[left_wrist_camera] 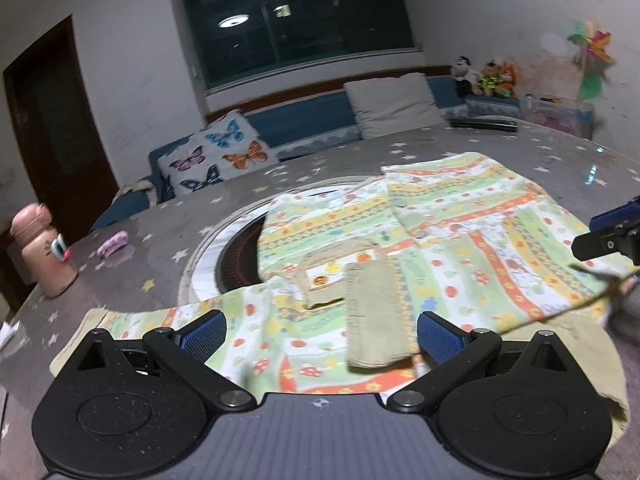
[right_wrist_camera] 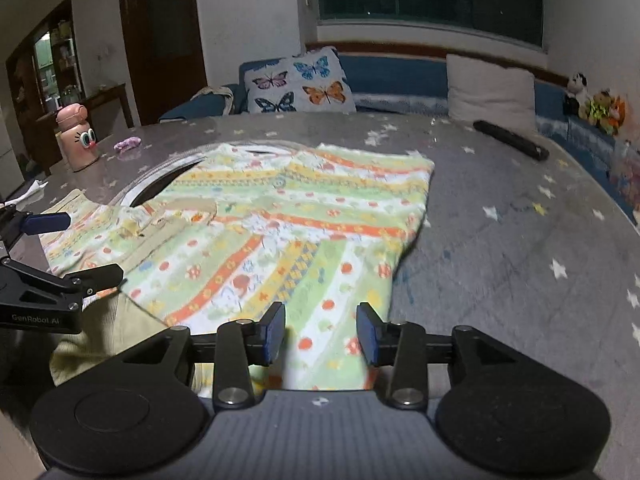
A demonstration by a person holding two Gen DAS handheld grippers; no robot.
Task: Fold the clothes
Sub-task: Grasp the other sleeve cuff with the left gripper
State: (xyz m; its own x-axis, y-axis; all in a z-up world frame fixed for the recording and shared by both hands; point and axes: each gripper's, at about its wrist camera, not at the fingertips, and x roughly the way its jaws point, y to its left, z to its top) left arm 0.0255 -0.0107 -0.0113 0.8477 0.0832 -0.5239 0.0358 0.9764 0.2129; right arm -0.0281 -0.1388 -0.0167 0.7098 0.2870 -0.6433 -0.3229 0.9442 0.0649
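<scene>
A child's garment [left_wrist_camera: 460, 240] [right_wrist_camera: 280, 232] with green, orange and yellow patterned bands and beige trim lies spread on the grey star-print table [right_wrist_camera: 500, 220]. A beige ribbed cuff [left_wrist_camera: 376, 316] is folded over its middle. My left gripper [left_wrist_camera: 320, 336] hovers over the near part of the garment, jaws wide open, nothing between the pads. It also shows at the left of the right wrist view as the left gripper [right_wrist_camera: 76, 248]. My right gripper [right_wrist_camera: 321, 332] is over the garment's near right edge; cloth lies between its blue pads [right_wrist_camera: 274, 332], which stand apart from it.
The garment partly covers a round black hob [left_wrist_camera: 236, 256] set in the table. A pink bottle [right_wrist_camera: 78, 140] and a small purple item [right_wrist_camera: 128, 143] stand at the far left, a black remote [right_wrist_camera: 512, 140] at the far right. A sofa with pillows lies beyond.
</scene>
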